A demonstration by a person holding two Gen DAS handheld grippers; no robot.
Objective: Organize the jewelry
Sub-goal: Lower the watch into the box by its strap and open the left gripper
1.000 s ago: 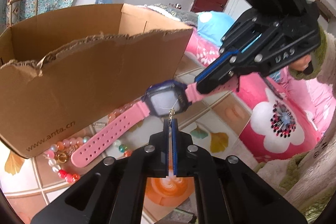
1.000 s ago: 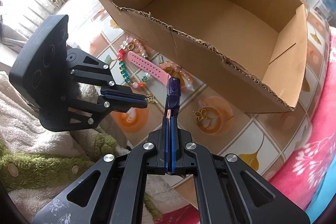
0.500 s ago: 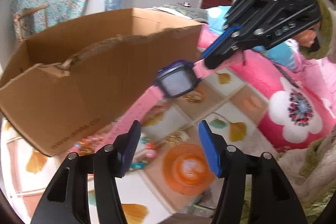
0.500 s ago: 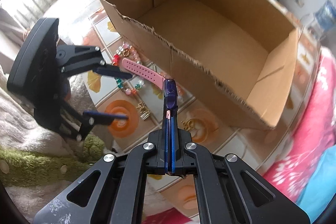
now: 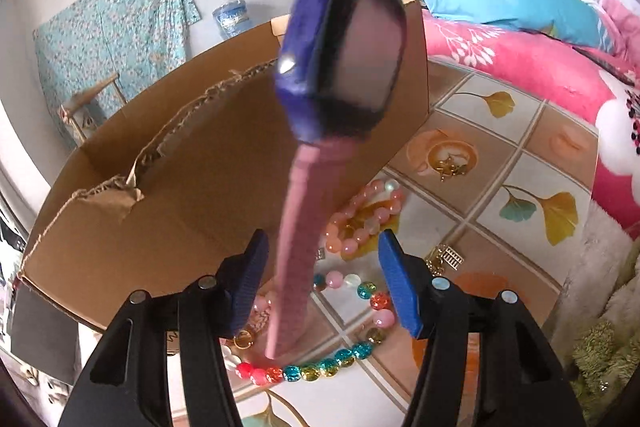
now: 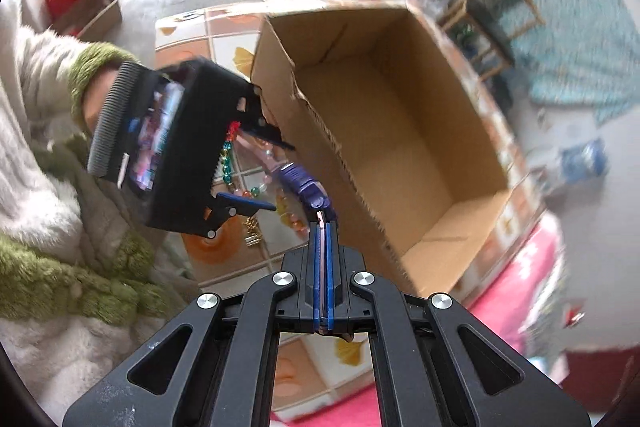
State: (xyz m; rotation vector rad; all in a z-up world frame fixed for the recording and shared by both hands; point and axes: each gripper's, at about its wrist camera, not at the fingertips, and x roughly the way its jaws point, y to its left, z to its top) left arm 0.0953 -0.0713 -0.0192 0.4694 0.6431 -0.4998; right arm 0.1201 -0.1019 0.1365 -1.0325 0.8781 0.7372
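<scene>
The right gripper [image 6: 323,227] is clamped on one pink strap end of the watch [image 5: 340,67], whose purple case hangs just ahead of its jaws, beside the torn near wall of the cardboard box [image 6: 400,131] and not yet over the opening. The left gripper [image 5: 320,279] stands released, jaws wide and holding nothing; the watch's free strap dangles down between them without visibly touching either pad. Below and ahead of the left jaws, on the tiled surface [image 5: 500,163], lie a multicoloured bead strand [image 5: 344,355], a peach bead bracelet [image 5: 360,219] and small gold pieces [image 5: 448,163], all outside the box. Judged risks: the grip is on the strap's tip only, so a swing could let the heavy case slip free; the trailing strap may catch the ragged cardboard edge as it crosses; it may also snag on the left gripper's open jaws or drag the bead strand beneath. The right view is motion-blurred, so the strap's exact seating cannot be confirmed.
</scene>
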